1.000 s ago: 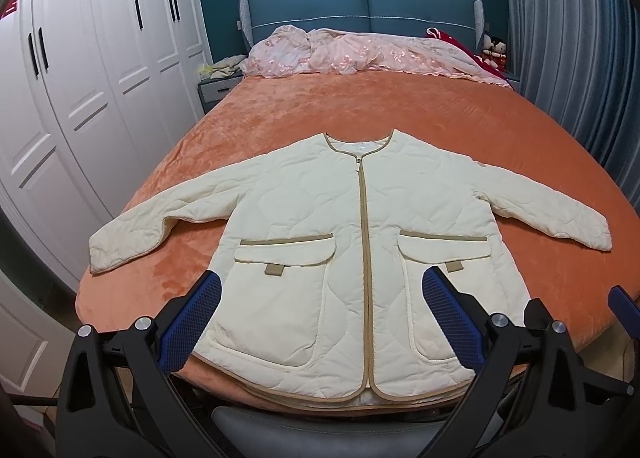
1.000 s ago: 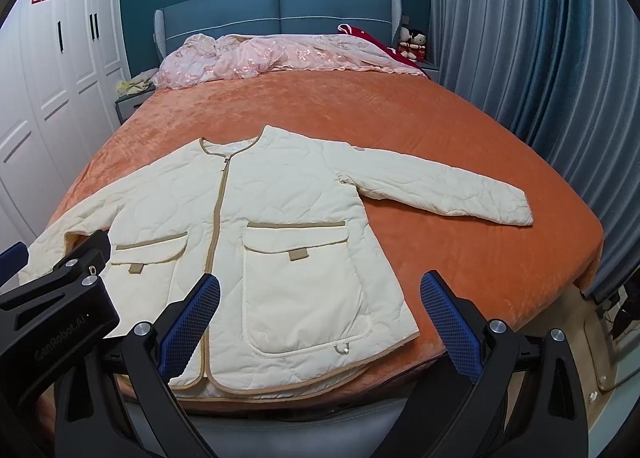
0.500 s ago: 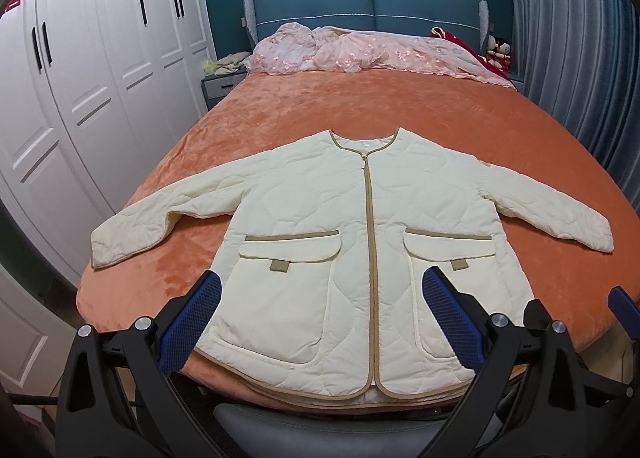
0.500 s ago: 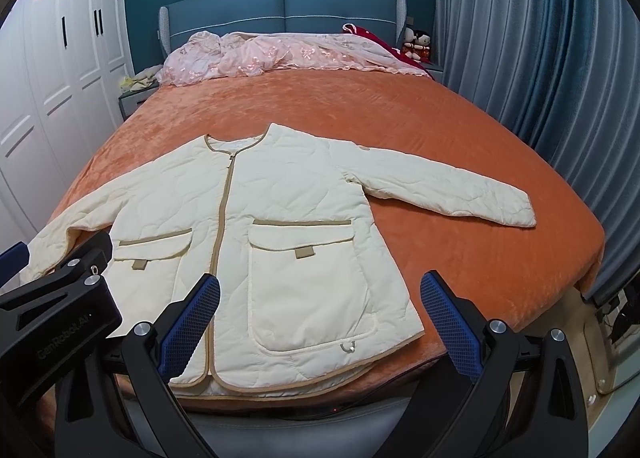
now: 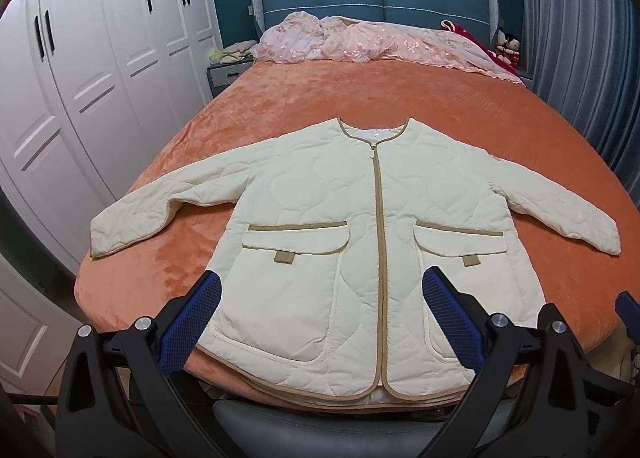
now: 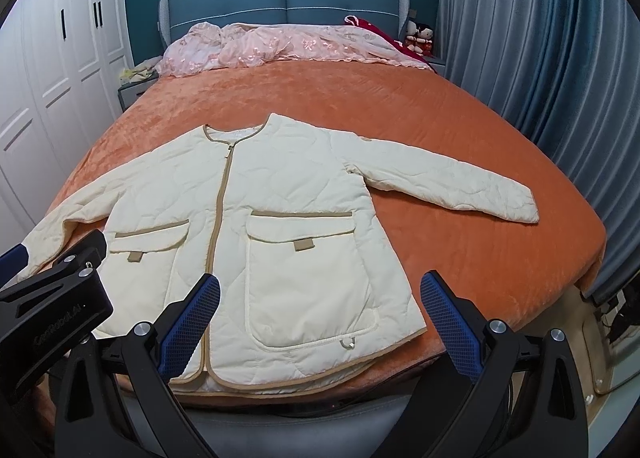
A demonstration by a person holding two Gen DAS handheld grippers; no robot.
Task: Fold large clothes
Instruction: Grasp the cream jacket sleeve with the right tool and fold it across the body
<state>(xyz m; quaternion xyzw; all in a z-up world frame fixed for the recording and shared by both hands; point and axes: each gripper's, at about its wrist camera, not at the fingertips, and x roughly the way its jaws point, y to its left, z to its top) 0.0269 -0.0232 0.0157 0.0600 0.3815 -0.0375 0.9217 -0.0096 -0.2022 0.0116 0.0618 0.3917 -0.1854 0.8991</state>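
A cream quilted jacket [image 5: 360, 225] [image 6: 280, 225] with tan trim and two flap pockets lies flat and zipped on the orange bed, sleeves spread to both sides, hem toward me. My left gripper [image 5: 322, 316] hovers open above the hem, its blue pads wide apart with nothing between them. In the right wrist view, my right gripper [image 6: 320, 314] is also open, held over the right pocket near the hem. The left gripper's black body [image 6: 52, 298] shows at the left edge of the right wrist view.
The orange bedspread [image 5: 360, 97] extends far behind the jacket. Pink bedding [image 5: 360, 41] is piled at the blue headboard. White wardrobes [image 5: 80, 77] stand left, grey-blue curtains [image 6: 540, 57] right. A nightstand [image 5: 228, 73] sits by the headboard.
Both wrist views have shifted slightly, so the jacket sits a little lower in frame. The jacket itself has not moved and both grippers stay open.
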